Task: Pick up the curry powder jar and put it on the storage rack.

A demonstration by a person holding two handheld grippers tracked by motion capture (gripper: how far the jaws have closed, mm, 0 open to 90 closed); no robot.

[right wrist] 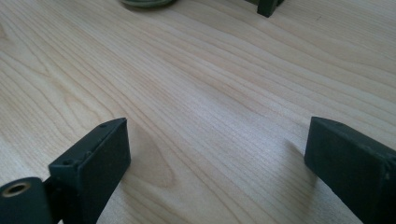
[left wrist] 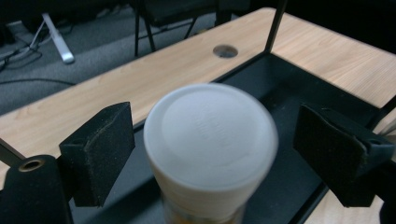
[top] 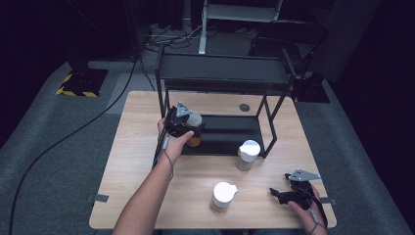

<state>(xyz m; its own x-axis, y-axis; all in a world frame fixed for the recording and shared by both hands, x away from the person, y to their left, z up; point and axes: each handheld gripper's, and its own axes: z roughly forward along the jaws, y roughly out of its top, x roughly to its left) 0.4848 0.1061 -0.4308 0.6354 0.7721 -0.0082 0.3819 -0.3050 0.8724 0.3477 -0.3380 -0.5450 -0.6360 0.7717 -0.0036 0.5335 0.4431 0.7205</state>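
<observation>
Nearest lens: white lid of the jar [left wrist: 210, 140] fills the centre of the left gripper view, blurred from closeness; amber contents just visible under the lid at the bottom edge.
Left tool [left wrist: 224, 154]: jaws apart, one black pad on each side of the jar. A clear gap shows between each pad and the lid, wider on the right-hand side; no contact seen.
Jar position: standing upright on the black bottom tray of the rack [top: 230, 134], at the tray's near-left corner. In the high view the left tool [top: 188, 128] sits over it, grey three-cornered plate on top, and the person's left hand [top: 172, 142] wraps the handle.
Right tool [right wrist: 215, 158]: jaws wide apart, nothing between them, bare wood grain beneath. In the high view it [top: 275, 192] lies low at the near-right corner of the surface, held by the right hand [top: 306, 208], well apart from the rack.
Other jars: second jar [top: 247, 154], white lid, stands on the wood just in front of the rack's near-right leg; third jar [top: 222, 196], white lid, stands near the front edge, between the two forearms.
Surface [top: 142, 161]: light wooden top, with a round dark grommet [top: 244, 107] toward the far edge behind the rack.
Rack detail: black metal frame, upper shelf above the tray, standing centre-back on the surface.
Room: grey carpet all around, dark surroundings, black cable [top: 63, 142] trailing over the floor at left, yellow-black hazard-striped base [top: 80, 82] at far left, white stand leg [top: 202, 34] at the back.
</observation>
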